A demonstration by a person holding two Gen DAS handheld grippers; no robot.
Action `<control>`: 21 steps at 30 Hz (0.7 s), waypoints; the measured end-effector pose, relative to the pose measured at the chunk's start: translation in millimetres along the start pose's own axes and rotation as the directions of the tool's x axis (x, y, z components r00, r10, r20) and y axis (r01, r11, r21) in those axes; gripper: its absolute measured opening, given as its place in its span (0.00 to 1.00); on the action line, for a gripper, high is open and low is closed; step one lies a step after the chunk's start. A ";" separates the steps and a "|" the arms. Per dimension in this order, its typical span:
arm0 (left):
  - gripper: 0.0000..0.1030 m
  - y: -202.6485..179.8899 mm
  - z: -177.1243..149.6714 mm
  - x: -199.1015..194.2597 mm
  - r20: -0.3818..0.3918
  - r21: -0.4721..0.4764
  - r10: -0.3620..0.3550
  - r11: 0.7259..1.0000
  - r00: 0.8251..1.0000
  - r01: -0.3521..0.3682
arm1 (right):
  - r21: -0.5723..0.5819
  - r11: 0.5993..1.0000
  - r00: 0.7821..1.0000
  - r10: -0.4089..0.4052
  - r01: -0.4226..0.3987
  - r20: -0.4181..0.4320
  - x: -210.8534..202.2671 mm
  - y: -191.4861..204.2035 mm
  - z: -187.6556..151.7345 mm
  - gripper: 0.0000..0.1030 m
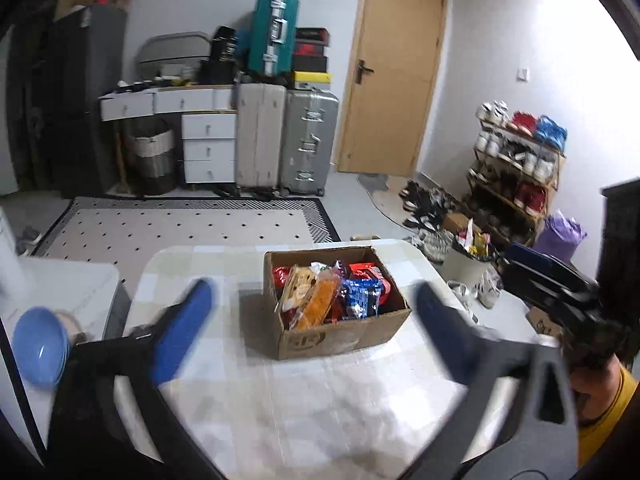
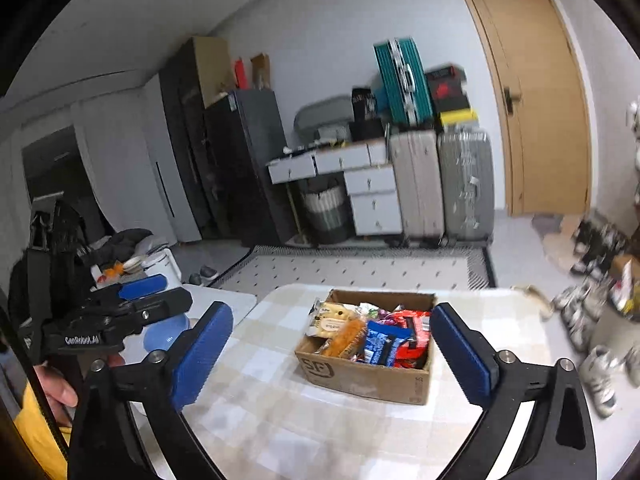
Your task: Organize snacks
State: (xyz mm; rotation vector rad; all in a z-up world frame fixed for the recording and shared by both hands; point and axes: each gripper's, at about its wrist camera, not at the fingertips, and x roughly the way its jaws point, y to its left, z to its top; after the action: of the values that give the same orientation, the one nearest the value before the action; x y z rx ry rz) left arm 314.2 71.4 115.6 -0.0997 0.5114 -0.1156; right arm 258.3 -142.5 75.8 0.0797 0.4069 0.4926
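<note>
The snacks (image 1: pixel 332 296) are gathered in an open cardboard box (image 1: pixel 340 340), which is set on the checked table (image 1: pixel 280 400) towards its far edge, a little right of centre in the left wrist view. The packets are stood and leaned against one another inside the box, so that all are kept within its walls; nothing is seen loose on the table.

Both pairs of tongs are held released and empty. The left tongs (image 1: pixel 316 332) are spread wide with the box framed between the blue pads (image 1: pixel 180 332), well short of it. The right tongs (image 2: pixel 332 356) are likewise spread, nothing being gripped. Judged from this, the sorting appears finished or nearly so.

In the left wrist view a shoe rack (image 1: pixel 516 172) at the far right, a full waste bin (image 1: pixel 468 264) beside the table and a blue bowl (image 1: pixel 38 348) at the near left are shown. In the right wrist view the printed mark on the box's near wall is read more clearly, and a dark cabinet (image 2: pixel 240 168) at the far left is revealed.
</note>
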 end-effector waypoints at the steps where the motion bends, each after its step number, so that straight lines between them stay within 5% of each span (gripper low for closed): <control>1: 0.99 -2.4 -4.9 -12.1 0.015 -0.004 0.012 1.000 1.000 -0.012 | -0.020 1.000 1.000 -0.019 0.020 0.010 -10.0 4.8 -6.5 0.99; 5: 0.99 -15.4 -42.5 -63.9 0.081 -0.003 0.088 0.996 0.993 -0.088 | -0.048 0.998 0.999 -0.043 0.044 0.023 -45.0 21.8 -34.3 0.99; 11: 0.99 -26.9 -94.2 -106.5 0.082 0.008 0.111 0.994 0.990 -0.112 | 0.002 0.993 0.986 -0.116 0.117 0.118 -97.8 34.3 -76.6 0.99; 21: 0.99 -35.3 -159.7 -123.9 0.066 -0.012 0.114 0.993 0.991 -0.114 | -0.013 0.993 0.990 -0.118 0.119 0.082 -110.6 35.4 -104.5 0.99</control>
State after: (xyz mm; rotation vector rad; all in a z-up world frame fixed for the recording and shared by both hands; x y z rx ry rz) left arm 125.1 42.7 41.2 -0.0821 0.4503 0.0015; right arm 112.2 -166.2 25.9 0.0580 0.3252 0.3742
